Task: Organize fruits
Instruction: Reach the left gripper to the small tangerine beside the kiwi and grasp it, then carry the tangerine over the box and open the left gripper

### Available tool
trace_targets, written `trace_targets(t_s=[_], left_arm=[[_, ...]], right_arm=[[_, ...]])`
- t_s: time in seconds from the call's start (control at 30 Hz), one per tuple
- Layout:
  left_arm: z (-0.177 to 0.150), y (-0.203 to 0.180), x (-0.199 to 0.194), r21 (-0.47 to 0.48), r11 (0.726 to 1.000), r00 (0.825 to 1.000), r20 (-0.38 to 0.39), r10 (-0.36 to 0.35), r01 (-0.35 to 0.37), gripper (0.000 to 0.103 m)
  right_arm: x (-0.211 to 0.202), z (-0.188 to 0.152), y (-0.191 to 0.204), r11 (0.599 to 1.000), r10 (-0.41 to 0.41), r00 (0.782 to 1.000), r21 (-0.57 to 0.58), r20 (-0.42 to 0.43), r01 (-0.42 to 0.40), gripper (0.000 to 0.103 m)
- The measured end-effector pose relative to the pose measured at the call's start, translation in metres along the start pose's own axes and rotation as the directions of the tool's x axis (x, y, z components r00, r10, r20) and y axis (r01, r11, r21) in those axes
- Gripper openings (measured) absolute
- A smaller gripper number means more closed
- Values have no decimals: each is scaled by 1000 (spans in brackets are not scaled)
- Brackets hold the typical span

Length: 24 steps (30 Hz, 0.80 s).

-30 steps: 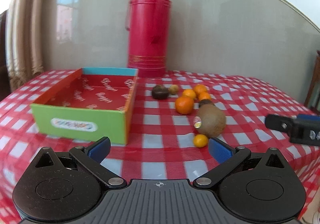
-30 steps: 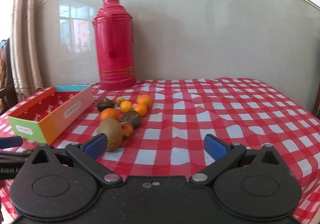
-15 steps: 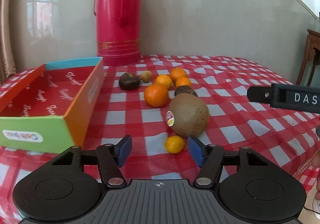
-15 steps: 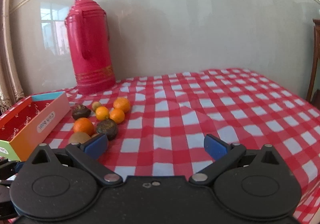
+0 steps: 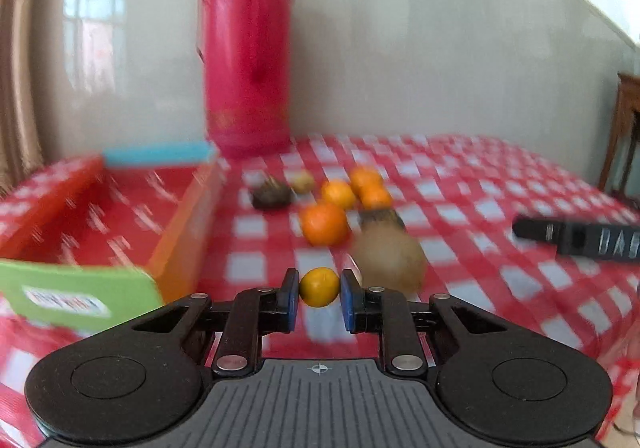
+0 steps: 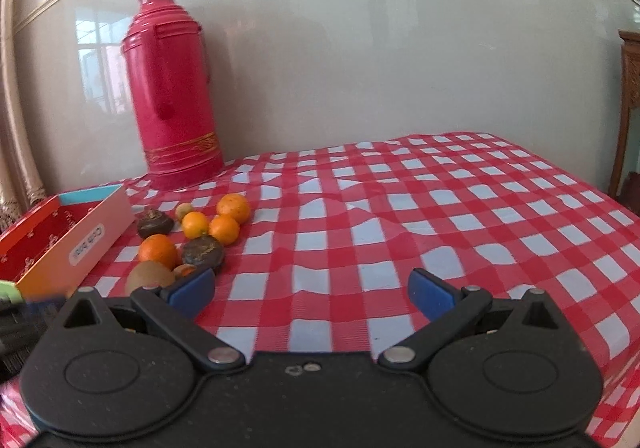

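Now we see the left gripper (image 5: 319, 298) with its jaws clamped on a small yellow fruit (image 5: 319, 287), just beside the kiwi (image 5: 390, 261) on the bench (image 6: 400, 216); the right gripper (image 6: 311, 290) has jaws spread wide, holding nothing, right of the fruit cluster.

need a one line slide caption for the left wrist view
Left gripper clamps a small yellow-orange citrus beside the kiwi, open box to its left.
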State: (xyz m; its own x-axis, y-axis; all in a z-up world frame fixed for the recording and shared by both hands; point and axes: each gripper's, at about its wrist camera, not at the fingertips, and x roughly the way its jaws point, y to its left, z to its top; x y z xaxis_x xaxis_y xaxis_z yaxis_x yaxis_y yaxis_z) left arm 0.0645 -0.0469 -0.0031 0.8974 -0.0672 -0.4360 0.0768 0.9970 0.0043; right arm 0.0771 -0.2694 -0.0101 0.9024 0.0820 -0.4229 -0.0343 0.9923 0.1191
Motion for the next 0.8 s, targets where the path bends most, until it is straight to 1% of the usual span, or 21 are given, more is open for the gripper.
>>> trace_targets(t_s=[0.1,0.17,0.27,0.4,0.43,0.47,0.5,0.53,0.57,0.6,0.7,0.8], left_arm=[[11,17,-14,-8,998,995,87,56,-56,22],[17,33,-18,-31,996,989,116,91,-88,22],[22,56,-15,-68,990,985,115,128,-120,22],[22,81,-4,-103,984,985,75,155,-147,22],[21,85,-4,-114,982,985,72,159,-151,26],[20,88,-6,-118,982,985,72,156,-146,50],[18,90,-10,-121,982,984,78,157,-147,68],[16,91,-14,-127,979,980,94,174,-162,99],[14,91,-19,-130,976,975,115,187,-172,103],[12,92,-25,-124,977,973,134,190,-174,103],[6,95,-36,-132,974,969,140,205,-187,103],[0,104,-42,-201,962,969,126,213,-186,103]], right_arm=[[0,-1,13,999,16,1000,-31,3,-16,97],[0,-1,21,999,24,1000,-45,5,-23,97],[2,-2,33,997,43,999,-61,5,-42,97],[4,-3,54,991,80,997,-113,13,-78,98],[5,-4,60,988,87,996,-128,13,-85,97],[5,-4,65,986,97,995,-141,12,-94,97],[4,-5,69,984,109,994,-146,13,-106,97],[3,-5,73,982,120,993,-148,15,-117,97],[2,-5,76,981,131,991,-149,15,-128,97],[1,-6,78,979,143,990,-147,14,-139,97],[4,-9,83,977,158,987,-141,-20,-159,97],[4,-14,90,974,142,989,-172,-31,-145,97]])
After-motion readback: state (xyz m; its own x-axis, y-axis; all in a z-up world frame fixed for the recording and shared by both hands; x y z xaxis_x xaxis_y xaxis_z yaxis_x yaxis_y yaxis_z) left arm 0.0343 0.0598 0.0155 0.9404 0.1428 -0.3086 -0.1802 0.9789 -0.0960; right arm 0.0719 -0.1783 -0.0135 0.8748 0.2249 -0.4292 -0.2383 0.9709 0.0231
